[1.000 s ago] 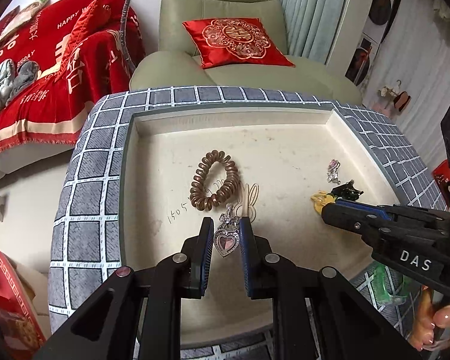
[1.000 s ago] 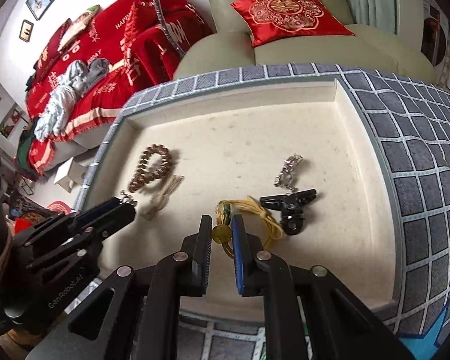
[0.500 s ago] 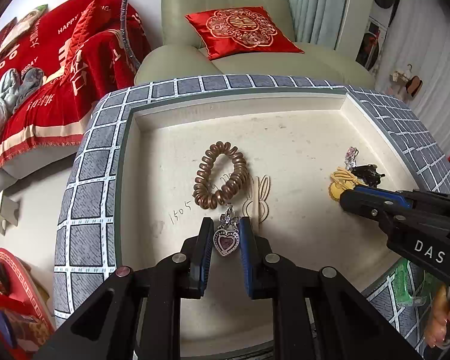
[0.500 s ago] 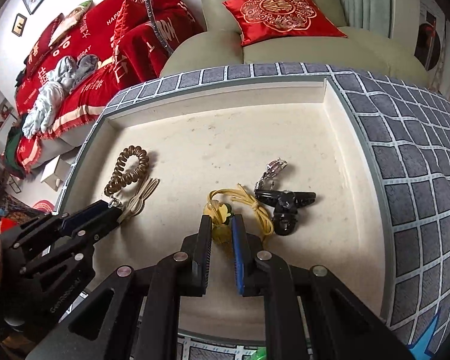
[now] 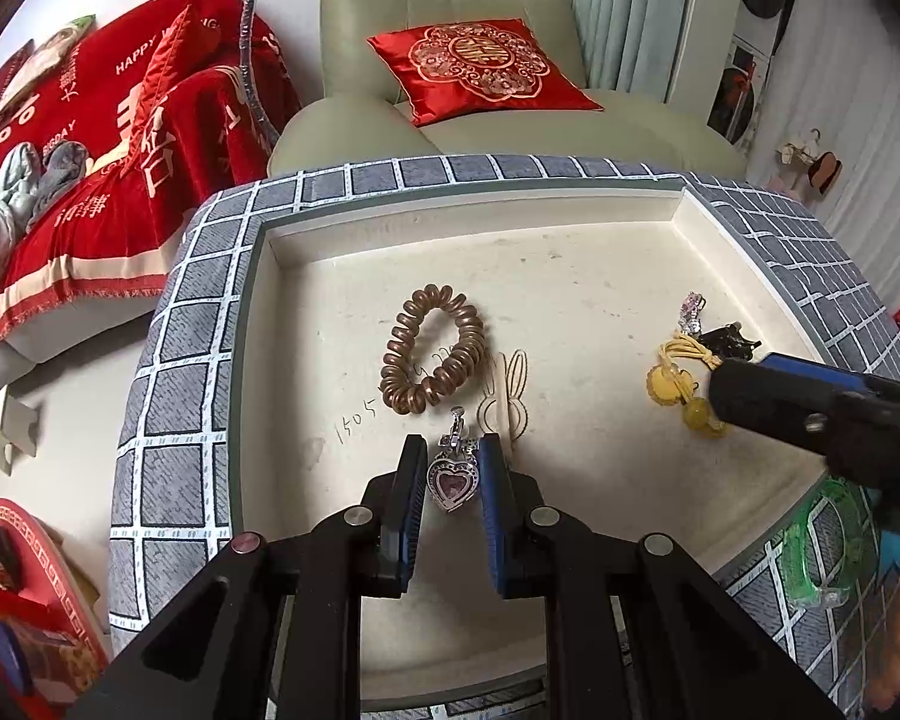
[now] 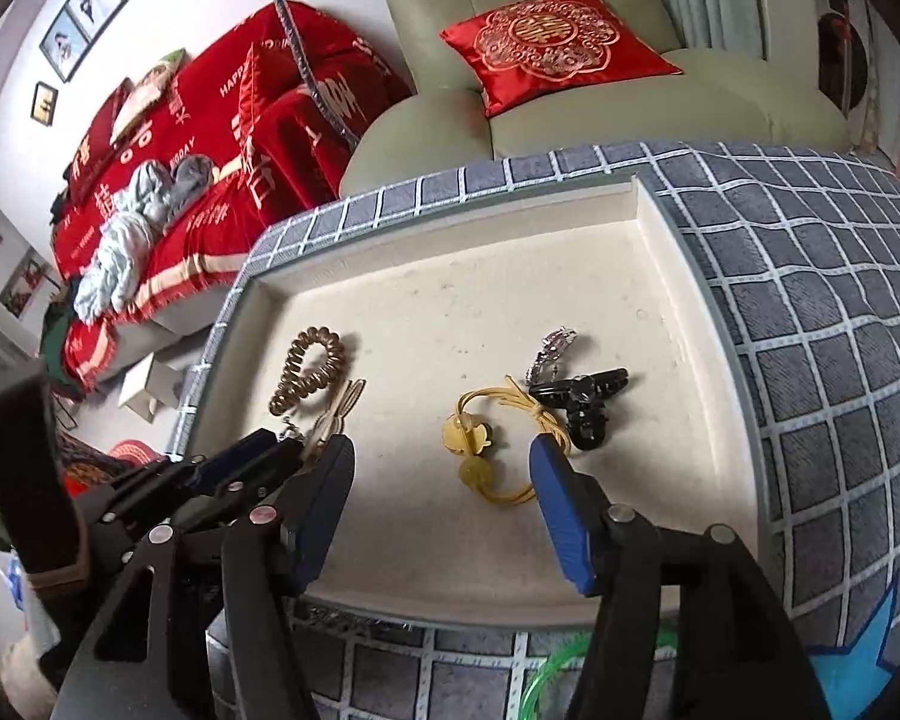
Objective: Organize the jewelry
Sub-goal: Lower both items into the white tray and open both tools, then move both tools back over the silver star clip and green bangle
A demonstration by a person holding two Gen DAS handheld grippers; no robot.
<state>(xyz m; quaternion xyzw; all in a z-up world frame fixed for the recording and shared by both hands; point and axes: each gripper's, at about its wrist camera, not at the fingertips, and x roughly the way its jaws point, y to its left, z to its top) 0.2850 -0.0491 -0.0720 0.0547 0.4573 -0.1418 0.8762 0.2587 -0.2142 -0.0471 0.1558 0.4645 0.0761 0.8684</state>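
A cream tray [image 5: 570, 240] [image 6: 450, 276] holds the jewelry. My left gripper [image 5: 453, 480] is shut on a silver heart pendant [image 5: 451, 483] with a pink stone, just above the tray floor. A brown coil bracelet [image 5: 432, 348] [image 6: 309, 369] lies beyond it, beside a beige bunny clip [image 5: 507, 387]. My right gripper [image 6: 441, 471] has its jaws opening; the yellow cord charm [image 6: 480, 450] [image 5: 681, 384] lies loose on the tray between the fingers, untouched. A black hair claw [image 6: 582, 402] and a silver piece [image 6: 552, 345] lie just past it.
The tray sits on a grey checked cushion surface [image 6: 810, 300]. A green bangle [image 5: 822, 546] [image 6: 546, 684] lies on the cloth near the tray's front edge. A green armchair with a red pillow [image 5: 480, 69] stands behind, and a red blanket [image 5: 90, 150] covers furniture at the left.
My right gripper's jaws have spread apart and let go of the yellow cord charm, which now lies on the tray. The left gripper still holds the heart pendant in place.
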